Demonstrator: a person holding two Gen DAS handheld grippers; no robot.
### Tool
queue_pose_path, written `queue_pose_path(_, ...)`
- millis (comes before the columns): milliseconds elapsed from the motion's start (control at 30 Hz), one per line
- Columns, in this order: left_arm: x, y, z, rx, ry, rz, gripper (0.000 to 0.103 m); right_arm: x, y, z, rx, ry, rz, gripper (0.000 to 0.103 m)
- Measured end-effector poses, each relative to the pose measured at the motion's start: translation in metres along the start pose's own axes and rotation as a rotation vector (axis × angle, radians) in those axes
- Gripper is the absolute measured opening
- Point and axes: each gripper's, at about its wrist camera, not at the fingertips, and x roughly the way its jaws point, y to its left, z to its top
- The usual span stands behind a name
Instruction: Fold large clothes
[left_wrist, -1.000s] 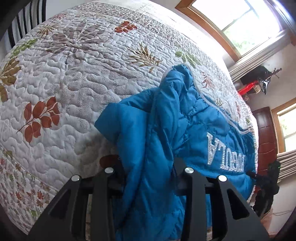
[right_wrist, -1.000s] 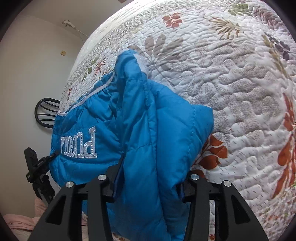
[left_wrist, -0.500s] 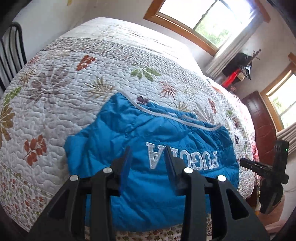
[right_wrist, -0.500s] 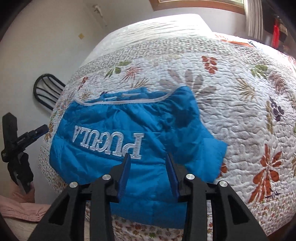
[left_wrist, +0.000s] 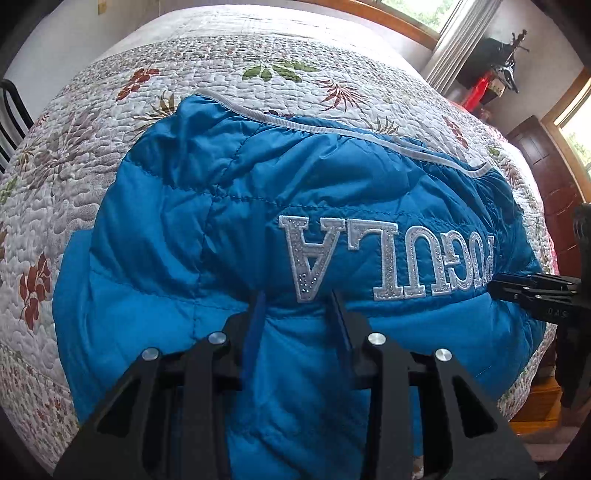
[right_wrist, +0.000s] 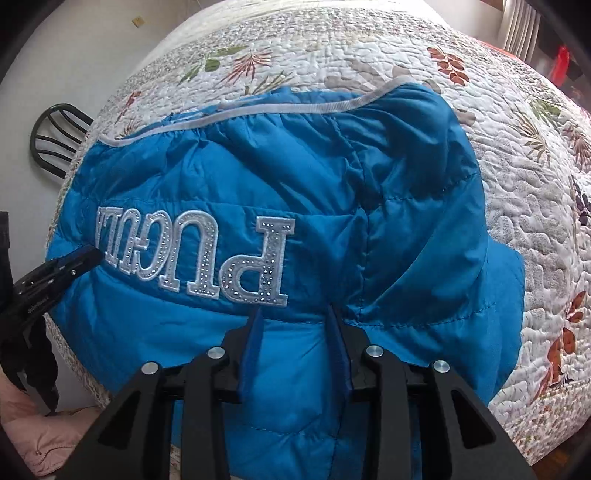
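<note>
A blue puffer jacket (left_wrist: 221, 221) (right_wrist: 406, 221) lies flat on the quilted bed (left_wrist: 74, 147) (right_wrist: 517, 147), its silver lettering upside down to me and its grey-trimmed edge on the far side. My left gripper (left_wrist: 297, 295) points steeply down just below the lettering's left end. Its jaws stand partly apart, tips at the fabric. My right gripper (right_wrist: 293, 308) sits below the letter P. Its jaws are closing with jacket fabric between them, not clamped. Each view also catches the other gripper at the side: the right gripper (left_wrist: 496, 286), the left gripper (right_wrist: 94, 256).
A black chair (left_wrist: 11, 118) (right_wrist: 55, 140) stands by the wall left of the bed. A pink garment (right_wrist: 37, 435) lies low at the left. A dark wooden door (left_wrist: 554, 177) and a red object (left_wrist: 484, 88) are beyond the bed's right side.
A second ago both grippers held up a thick fold of the jacket. That fold now lies flat and let go. Both grippers have swung to the jacket's near part, and the right jaws have narrowed.
</note>
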Motion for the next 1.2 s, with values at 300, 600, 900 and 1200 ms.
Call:
queue_pose_path(300,-0.015,0.006,0.003,-0.049,0.015,-0.042,0.034,-0.043,-0.022,-0.019,0.067,-0.072,0.061,0.034)
queue_pose_path(600,-0.068,0.011,-0.024,-0.146,-0.063,0.04,0.039,-0.09,-0.073,-0.077,0.109,-0.025,-0.052,0.035)
queue_pose_path(900,-0.085,0.028,-0.078,-0.401,-0.078,0.185,0.041,-0.036,-0.103,-0.092,0.1,0.09,0.03,0.032)
queue_pose_path(1200,-0.076,0.06,-0.116,-0.665,-0.123,0.085,0.05,-0.027,-0.107,-0.09,0.044,0.121,0.059,0.035)
